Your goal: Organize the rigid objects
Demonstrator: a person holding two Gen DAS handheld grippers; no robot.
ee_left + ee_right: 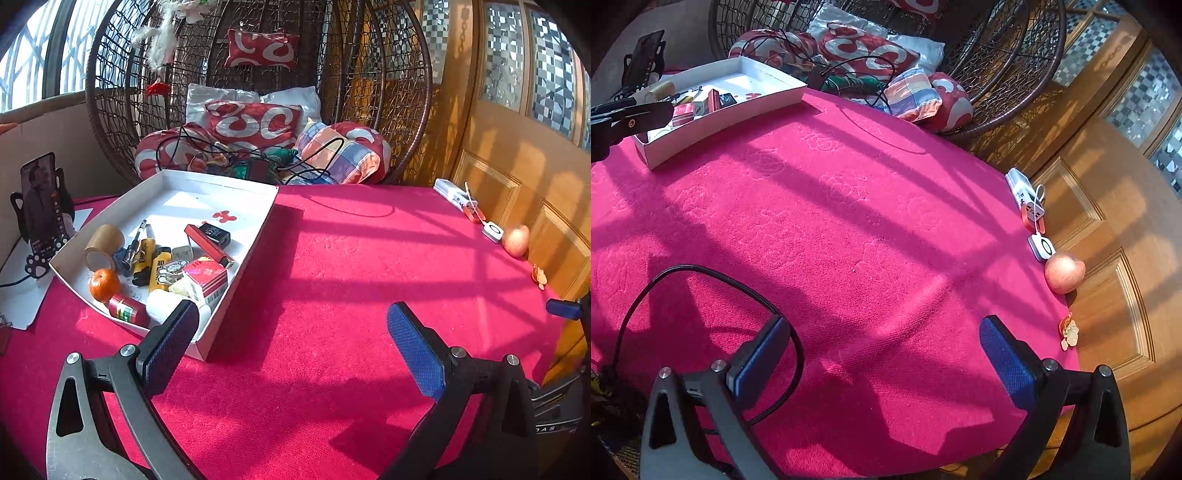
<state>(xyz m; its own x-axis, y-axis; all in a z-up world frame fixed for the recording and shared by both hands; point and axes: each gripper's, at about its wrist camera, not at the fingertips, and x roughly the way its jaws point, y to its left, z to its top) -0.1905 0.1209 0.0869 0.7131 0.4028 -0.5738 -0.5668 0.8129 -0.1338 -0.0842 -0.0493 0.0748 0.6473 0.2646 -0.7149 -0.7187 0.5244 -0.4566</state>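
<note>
A white box lid (255,236) sits on the red tablecloth at the left and holds many small things: a tape roll (103,245), an orange (104,284), yellow lighters (159,269), a red cigarette pack (205,278), a red can (127,310) and a black adapter (215,234). My left gripper (291,332) is open and empty, its left finger just over the lid's near corner. My right gripper (886,343) is open and empty above bare cloth. The lid also shows far left in the right wrist view (713,125). An apple (1064,272) rests at the table's right edge.
A white power bank (1025,195), a small white charger (1041,247) and orange peel (1068,330) lie along the right edge by a wooden door. A phone on a stand (40,210) is left of the lid. A wicker chair with cushions (258,122) stands behind. A black cable (713,275) loops near the right gripper.
</note>
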